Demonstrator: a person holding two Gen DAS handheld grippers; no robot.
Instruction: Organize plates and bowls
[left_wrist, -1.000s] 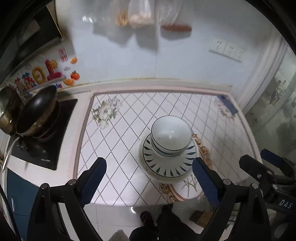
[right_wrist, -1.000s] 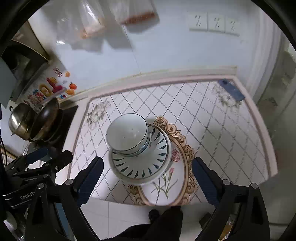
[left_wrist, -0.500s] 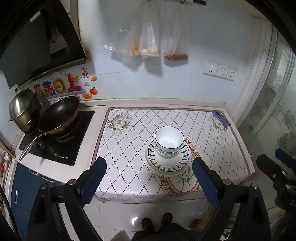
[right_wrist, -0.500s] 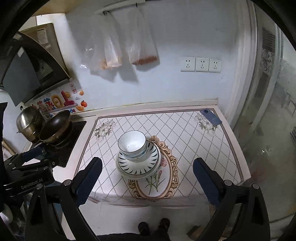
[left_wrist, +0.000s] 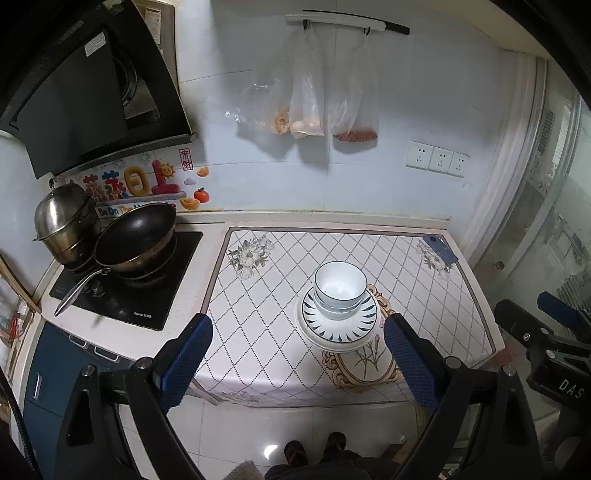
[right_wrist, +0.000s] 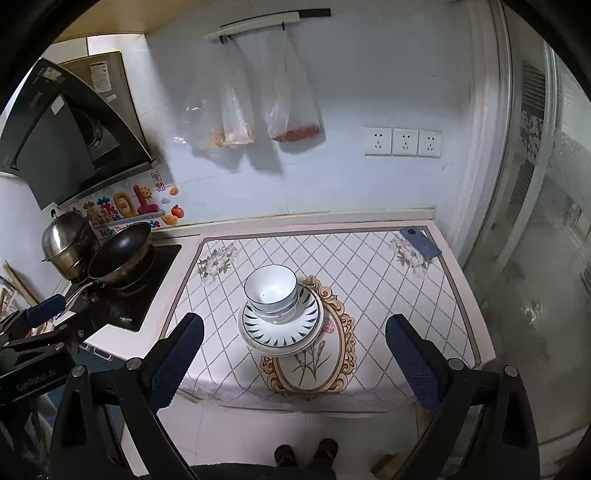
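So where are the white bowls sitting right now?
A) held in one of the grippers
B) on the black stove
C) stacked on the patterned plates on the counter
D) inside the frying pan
C: the bowls rest nested on top of the plates in the middle of the counter, and both grippers are open and empty.

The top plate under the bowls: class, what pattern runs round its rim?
Dark blue leaf-shaped dashes radiating round the white top plate, clearest in the right wrist view.
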